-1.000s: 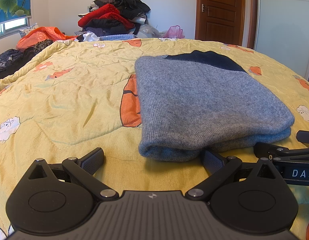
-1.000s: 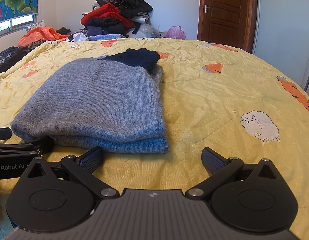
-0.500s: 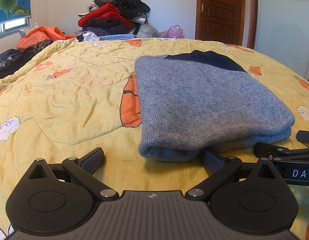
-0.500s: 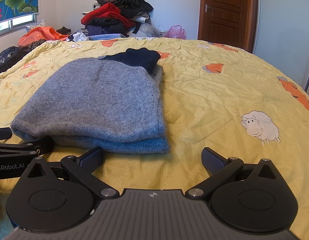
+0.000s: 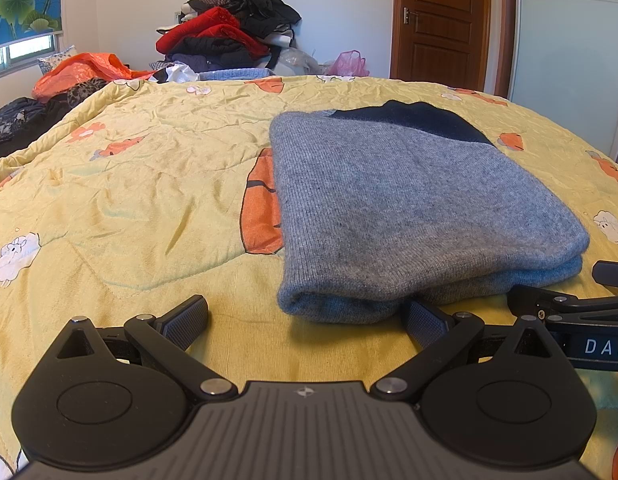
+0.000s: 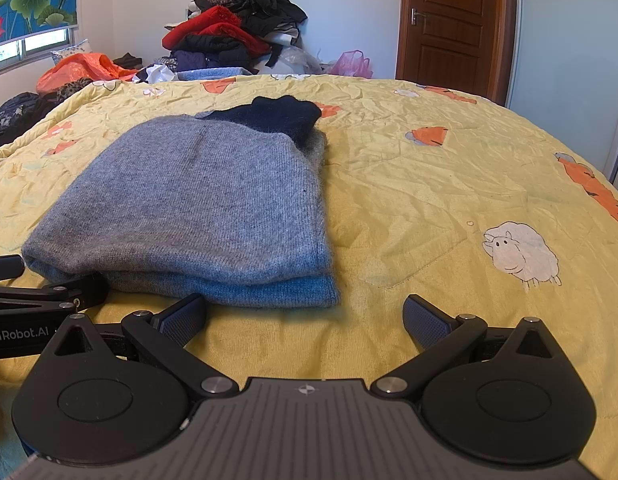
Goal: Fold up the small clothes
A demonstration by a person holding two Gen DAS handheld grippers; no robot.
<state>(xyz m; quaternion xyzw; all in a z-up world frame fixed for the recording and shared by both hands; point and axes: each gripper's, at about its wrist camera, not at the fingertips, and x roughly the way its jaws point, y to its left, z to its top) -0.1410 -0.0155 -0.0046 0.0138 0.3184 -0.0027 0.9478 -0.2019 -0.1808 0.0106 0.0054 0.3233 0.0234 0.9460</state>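
Folded grey knit sweater (image 5: 409, 208) with a dark navy part at its far end lies mid-frame on the wrinkled yellow printed quilt (image 5: 129, 200). Left gripper (image 5: 305, 316) and right gripper (image 6: 305, 314) both spread wide, pinching nothing, at the sweater's near edge. Heaped clothes pile (image 6: 233, 28) upper centre.

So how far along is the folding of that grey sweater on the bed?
Done, it seems: the grey sweater lies folded in flat layers on the yellow quilt. In hand: nothing; the left gripper and right gripper are both open at its near edge. Left: perhaps the clothes pile beyond the bed.
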